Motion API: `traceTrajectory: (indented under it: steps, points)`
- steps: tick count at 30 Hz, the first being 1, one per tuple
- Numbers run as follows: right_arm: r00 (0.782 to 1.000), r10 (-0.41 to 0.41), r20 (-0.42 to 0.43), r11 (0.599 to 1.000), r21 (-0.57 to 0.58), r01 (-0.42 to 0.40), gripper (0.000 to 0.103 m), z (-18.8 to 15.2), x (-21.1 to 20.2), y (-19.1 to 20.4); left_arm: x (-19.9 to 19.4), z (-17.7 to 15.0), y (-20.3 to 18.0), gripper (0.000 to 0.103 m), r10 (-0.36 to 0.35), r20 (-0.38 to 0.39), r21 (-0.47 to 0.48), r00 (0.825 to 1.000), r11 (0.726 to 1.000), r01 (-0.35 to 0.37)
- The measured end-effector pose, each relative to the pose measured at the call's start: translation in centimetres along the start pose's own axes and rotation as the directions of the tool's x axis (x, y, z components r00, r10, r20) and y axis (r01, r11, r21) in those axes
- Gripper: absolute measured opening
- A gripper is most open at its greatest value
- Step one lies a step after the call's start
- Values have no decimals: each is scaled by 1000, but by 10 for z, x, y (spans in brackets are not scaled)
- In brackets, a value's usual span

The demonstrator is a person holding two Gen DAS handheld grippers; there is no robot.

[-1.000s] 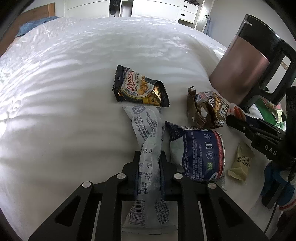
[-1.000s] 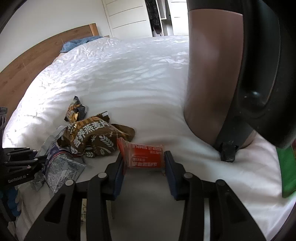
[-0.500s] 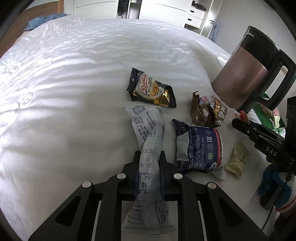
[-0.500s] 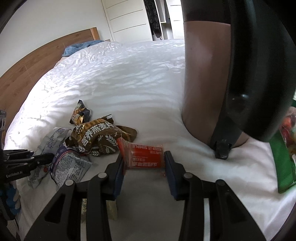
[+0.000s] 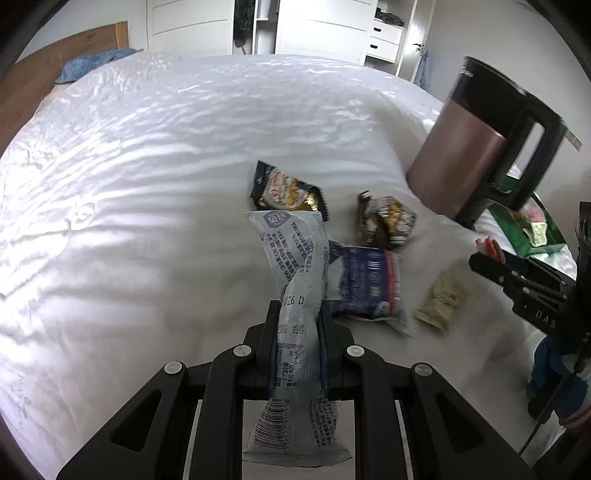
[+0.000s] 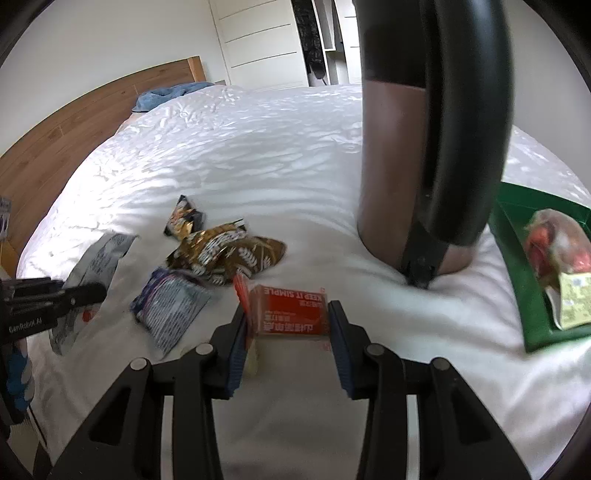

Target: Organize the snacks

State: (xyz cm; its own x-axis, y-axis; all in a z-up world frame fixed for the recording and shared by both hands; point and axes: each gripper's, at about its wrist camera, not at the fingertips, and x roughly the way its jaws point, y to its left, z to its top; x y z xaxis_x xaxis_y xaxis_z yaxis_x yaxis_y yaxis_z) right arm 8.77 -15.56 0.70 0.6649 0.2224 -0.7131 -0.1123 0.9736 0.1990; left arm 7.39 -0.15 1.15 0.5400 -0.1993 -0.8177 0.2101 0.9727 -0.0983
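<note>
Gripping a grey pack (image 5: pixel 295 295) in my left claw (image 5: pixel 297 325), I have it pinched at the waist, both ends sticking out free above the bed (image 5: pixel 147 184). It looks light, crinkly and soft, so a mid-body hold seems right; the film may slip if I loosen. My right claw (image 6: pixel 288 321) is closed on a red pack (image 6: pixel 291 314) across its short sides; this one looks stiffer and boxy, easy to carry. Loose snacks lie together on the white quilt: a cookie bag (image 5: pixel 288 190), a brown bag (image 5: pixel 386 221), a blue bag (image 5: pixel 365 284) and a small tan sachet (image 5: pixel 441 301). A kettle (image 6: pixel 424 129) stands near them, with a green tray (image 6: pixel 517 295) already holding snacks beyond it. Wardrobes (image 5: pixel 317 29) line the far wall.
</note>
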Motion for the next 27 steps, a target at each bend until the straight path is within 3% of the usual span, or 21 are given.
traceTrajectory:
  steps: [14,27]
  points:
    - [999,-29,16,1000,-12,29,81,-32,-74,-1,-57,-11,-62,14,-46,61,107,997,994,39]
    - [994,-100,49,994,43,98,81,-59,-131,-45,-83,-15,-125,14,-82,73,200,994,978,66]
